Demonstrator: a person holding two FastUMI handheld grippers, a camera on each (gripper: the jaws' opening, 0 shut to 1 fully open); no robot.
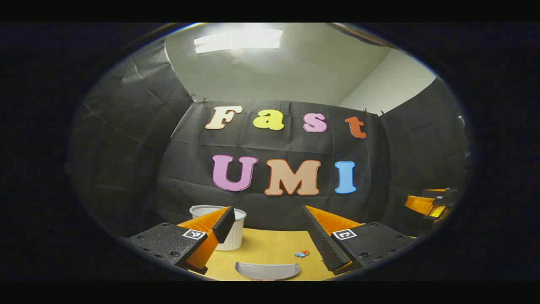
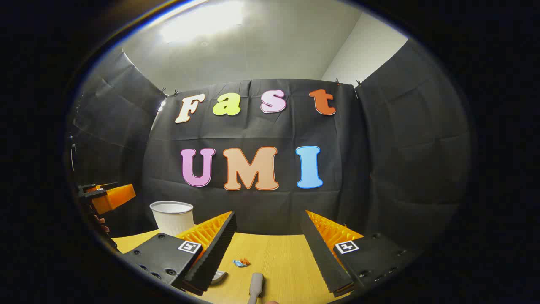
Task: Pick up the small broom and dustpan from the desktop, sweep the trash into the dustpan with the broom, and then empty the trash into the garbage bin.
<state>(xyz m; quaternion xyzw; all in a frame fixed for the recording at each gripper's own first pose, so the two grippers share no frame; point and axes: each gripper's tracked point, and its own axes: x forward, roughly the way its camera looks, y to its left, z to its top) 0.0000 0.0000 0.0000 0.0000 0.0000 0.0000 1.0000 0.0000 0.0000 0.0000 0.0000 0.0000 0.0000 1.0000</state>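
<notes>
In the left gripper view a grey dustpan (image 1: pixel 267 270) lies on the wooden desktop (image 1: pixel 270 245) at the near edge, just below my open left gripper (image 1: pixel 269 226), which holds nothing. A small blue and orange scrap of trash (image 1: pixel 302 253) lies to its right. A white ribbed garbage bin (image 1: pixel 234 236) stands at the back left, partly behind the left finger. In the right gripper view my right gripper (image 2: pixel 266 230) hangs open and empty above the desk. The grey broom handle (image 2: pixel 255 287) lies beneath it, the trash (image 2: pixel 241 262) a little to the left, the bin (image 2: pixel 173 217) farther back.
The black cloth wall closes the desk at the back and both sides. The other gripper (image 1: pixel 432 204) shows at the right edge of the left gripper view. At the left edge of the right gripper view is the other gripper (image 2: pixel 107 198), with a hand behind it.
</notes>
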